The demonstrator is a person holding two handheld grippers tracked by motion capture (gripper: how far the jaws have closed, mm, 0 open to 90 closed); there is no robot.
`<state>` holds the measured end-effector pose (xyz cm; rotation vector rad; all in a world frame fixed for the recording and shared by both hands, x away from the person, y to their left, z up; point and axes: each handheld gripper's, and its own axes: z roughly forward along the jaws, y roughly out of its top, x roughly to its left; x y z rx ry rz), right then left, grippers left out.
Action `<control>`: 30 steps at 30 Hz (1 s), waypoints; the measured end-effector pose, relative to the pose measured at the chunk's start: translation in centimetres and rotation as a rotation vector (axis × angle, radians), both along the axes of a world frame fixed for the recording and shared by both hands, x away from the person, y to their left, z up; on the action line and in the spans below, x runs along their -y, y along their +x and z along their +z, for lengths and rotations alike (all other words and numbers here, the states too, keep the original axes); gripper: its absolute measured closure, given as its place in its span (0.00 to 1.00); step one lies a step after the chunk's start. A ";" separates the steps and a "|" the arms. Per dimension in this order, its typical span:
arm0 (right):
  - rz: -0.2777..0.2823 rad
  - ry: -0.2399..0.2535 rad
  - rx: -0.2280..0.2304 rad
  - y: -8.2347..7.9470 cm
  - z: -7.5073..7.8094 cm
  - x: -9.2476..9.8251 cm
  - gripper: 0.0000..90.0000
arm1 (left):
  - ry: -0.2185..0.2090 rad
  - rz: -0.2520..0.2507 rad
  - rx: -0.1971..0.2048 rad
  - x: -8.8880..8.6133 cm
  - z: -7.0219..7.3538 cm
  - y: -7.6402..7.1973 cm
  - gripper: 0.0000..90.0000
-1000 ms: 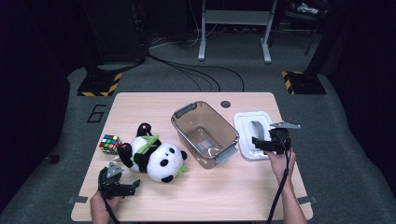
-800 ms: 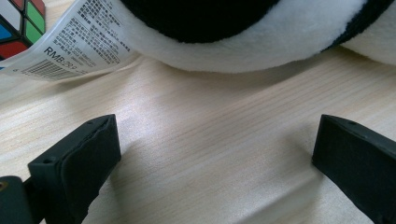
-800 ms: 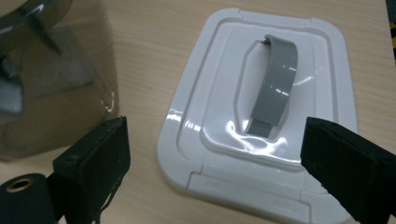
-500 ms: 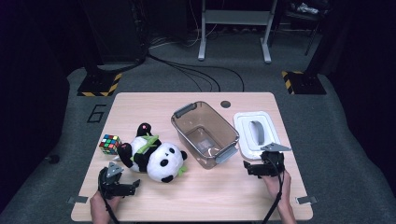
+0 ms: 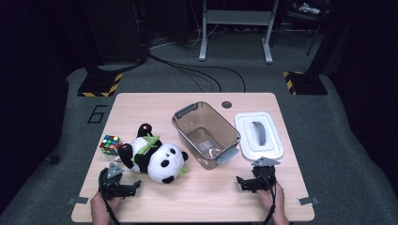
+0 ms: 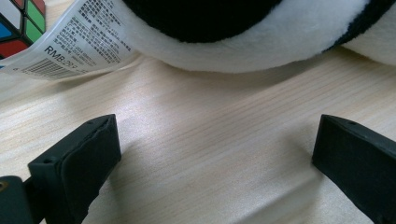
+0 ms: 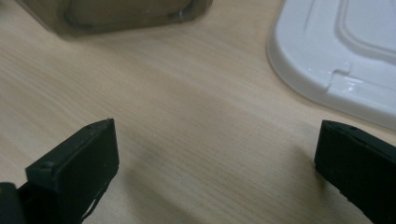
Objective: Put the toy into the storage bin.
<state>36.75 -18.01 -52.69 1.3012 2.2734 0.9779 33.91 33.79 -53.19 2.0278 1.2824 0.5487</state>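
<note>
Right claw had dropped from the lid to bare surface, jaws just spread, nothing between. Lid off, bin open. Left claw spread, idle by panda.

Left gripper sits low over the wooden table, jaws spread wide with just bare wood between them. Right ahead is the plush panda, its printed label lying flat, and a Rubik's cube in the top-left corner.
</note>
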 end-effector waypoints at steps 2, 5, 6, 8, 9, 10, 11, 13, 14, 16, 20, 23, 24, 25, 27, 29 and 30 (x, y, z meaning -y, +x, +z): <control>-0.002 -0.013 0.005 -0.1 -0.1 -0.2 0.00 | -0.001 -0.008 -0.005 -0.1 0.0 0.0 0.01; 0.021 -0.039 0.024 -0.2 -0.2 -0.3 0.00 | -0.001 0.008 -0.008 -0.2 0.0 0.2 0.01; 0.009 -0.030 0.022 -0.2 -0.2 -0.4 0.00 | -0.005 0.025 -0.003 -0.2 0.0 0.2 0.01; 0.011 -0.031 0.026 -0.2 -0.2 -0.3 0.00 | 0.003 0.024 -0.003 -0.3 0.0 0.3 0.01; 0.010 -0.033 0.024 -0.2 -0.2 -0.3 0.00 | 0.005 0.028 -0.012 -0.3 0.1 0.3 0.01; 0.014 -0.033 0.025 -0.2 -0.2 -0.3 0.00 | 0.002 0.028 -0.004 -0.3 0.0 0.3 0.01; 0.015 -0.033 0.025 -0.2 -0.2 -0.3 0.00 | 0.004 0.024 -0.013 -0.4 0.1 0.2 0.01; 0.022 -0.040 0.026 -0.2 -0.2 -0.2 0.00 | 0.013 0.025 -0.025 -0.6 0.2 0.2 0.01; 0.021 -0.034 0.024 -0.2 -0.2 -0.2 0.00 | 0.038 0.029 -0.032 -0.7 0.5 0.1 0.01; 0.024 -0.033 0.025 -0.2 -0.2 -0.2 0.00 | 0.047 0.043 -0.014 -0.8 1.0 -0.1 0.06; 0.029 -0.036 0.024 -0.2 -0.2 -0.2 0.00 | -0.003 0.062 -0.017 -1.3 2.2 -0.5 0.04; 0.029 -0.035 0.024 -0.2 -0.2 -0.2 0.00 | -0.046 0.051 0.003 -1.6 4.1 -1.0 0.03; 0.029 -0.035 0.024 -0.2 -0.2 -0.2 0.00 | -0.049 0.046 0.020 -1.5 4.8 -1.1 0.03; 0.029 -0.034 0.024 -0.2 -0.2 -0.2 0.00 | -0.049 0.024 0.041 -1.2 6.1 -1.1 0.02; 0.029 -0.034 0.023 -0.2 -0.2 -0.2 0.00 | -0.045 0.011 0.037 -1.0 6.8 -1.1 0.02; 0.026 -0.034 0.022 -0.3 -0.2 -0.2 0.00 | -0.044 -0.012 0.059 -0.4 8.0 -0.8 0.00; 0.026 -0.035 0.022 -0.3 -0.2 -0.2 0.00 | -0.041 -0.026 0.060 -0.1 8.6 -0.6 0.00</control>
